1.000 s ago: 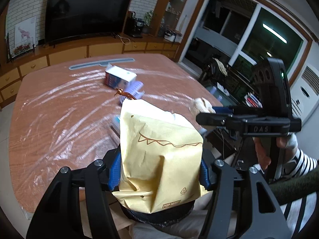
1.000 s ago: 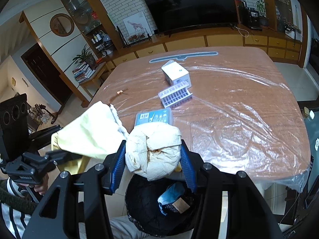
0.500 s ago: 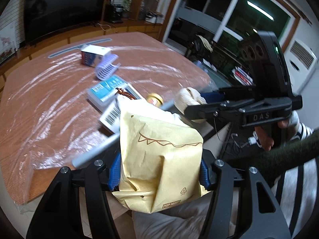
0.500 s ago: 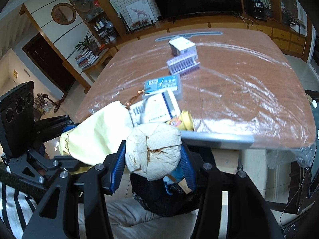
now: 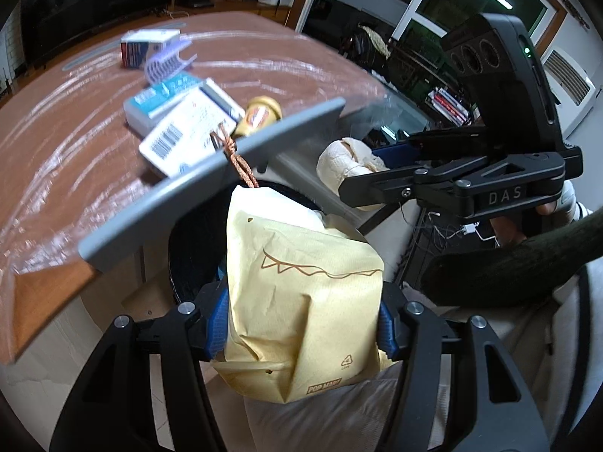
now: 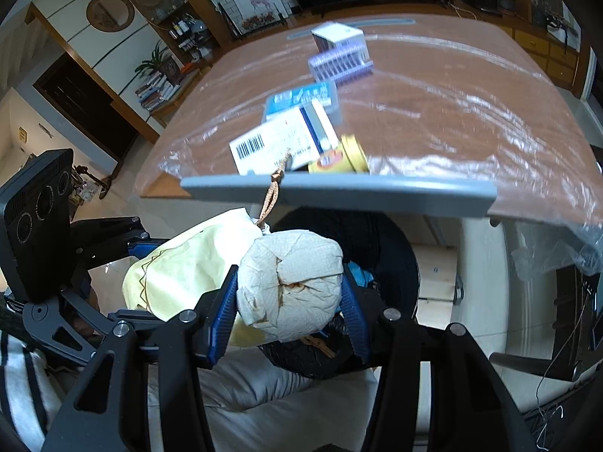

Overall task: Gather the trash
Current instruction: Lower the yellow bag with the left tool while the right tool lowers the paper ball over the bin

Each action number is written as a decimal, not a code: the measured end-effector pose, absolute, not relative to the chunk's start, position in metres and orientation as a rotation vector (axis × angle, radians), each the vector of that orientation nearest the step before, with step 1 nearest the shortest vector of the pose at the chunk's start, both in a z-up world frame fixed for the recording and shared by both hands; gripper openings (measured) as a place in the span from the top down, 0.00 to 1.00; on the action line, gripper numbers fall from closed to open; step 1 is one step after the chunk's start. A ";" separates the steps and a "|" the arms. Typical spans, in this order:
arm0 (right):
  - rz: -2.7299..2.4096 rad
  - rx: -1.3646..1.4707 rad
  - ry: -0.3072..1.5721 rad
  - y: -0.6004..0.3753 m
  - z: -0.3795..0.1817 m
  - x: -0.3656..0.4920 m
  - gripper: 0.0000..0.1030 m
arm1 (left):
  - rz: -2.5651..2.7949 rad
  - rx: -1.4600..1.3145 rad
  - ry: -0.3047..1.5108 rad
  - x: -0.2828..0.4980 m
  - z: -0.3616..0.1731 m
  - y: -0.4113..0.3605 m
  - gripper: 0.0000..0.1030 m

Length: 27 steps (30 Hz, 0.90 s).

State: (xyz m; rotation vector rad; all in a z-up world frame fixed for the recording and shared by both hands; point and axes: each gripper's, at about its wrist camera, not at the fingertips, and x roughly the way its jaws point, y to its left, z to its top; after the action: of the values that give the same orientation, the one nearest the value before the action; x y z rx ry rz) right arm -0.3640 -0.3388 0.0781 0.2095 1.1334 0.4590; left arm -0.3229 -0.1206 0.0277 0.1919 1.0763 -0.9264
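Note:
My left gripper point(image 5: 301, 324) is shut on a yellow paper bag point(image 5: 301, 301) with a brown cord handle. My right gripper point(image 6: 288, 310) is shut on a crumpled paper wad point(image 6: 290, 282). Both hang over a black trash bin point(image 6: 380, 248) below the table's near edge; the bin also shows in the left wrist view point(image 5: 196, 248). The wad point(image 5: 346, 165) and the right gripper point(image 5: 371, 167) show in the left wrist view, to the upper right of the bag. The bag point(image 6: 177, 267) and the left gripper point(image 6: 150, 260) show at left in the right wrist view.
A grey bar point(image 6: 339, 188) lies along the table point(image 6: 452, 94) edge above the bin. Behind it lie a barcode box point(image 6: 279, 143), a yellow jar point(image 6: 339, 158), a blue box point(image 6: 301, 98), a purple rack point(image 6: 339, 62) and a white box point(image 6: 337, 35).
Both grippers have dropped from above the table to below its edge, over the bin, still holding the bag and the wad. The boxes and the yellow jar now lie against the grey bar.

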 end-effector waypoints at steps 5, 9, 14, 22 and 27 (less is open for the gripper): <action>0.449 0.185 1.160 -0.337 0.065 -0.366 0.52 | -0.902 0.199 1.113 -0.322 0.011 -0.120 0.41; 0.438 0.180 1.188 -0.338 0.051 -0.364 0.52 | -0.873 0.205 1.136 -0.319 -0.004 -0.119 0.41; 0.426 0.167 1.205 -0.335 0.039 -0.359 0.52 | -0.832 0.208 1.160 -0.314 -0.018 -0.119 0.42; 0.418 0.135 1.222 -0.329 0.022 -0.351 0.52 | -0.783 0.237 1.171 -0.301 -0.033 -0.125 0.42; 0.402 0.120 1.239 -0.328 0.010 -0.344 0.52 | -0.766 0.242 1.179 -0.292 -0.041 -0.128 0.42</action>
State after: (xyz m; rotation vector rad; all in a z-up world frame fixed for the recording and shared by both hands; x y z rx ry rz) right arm -0.3439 -0.3279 0.0100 0.1198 1.2392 0.4024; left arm -0.2923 -0.1284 -0.0411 0.2419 1.1795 -0.7658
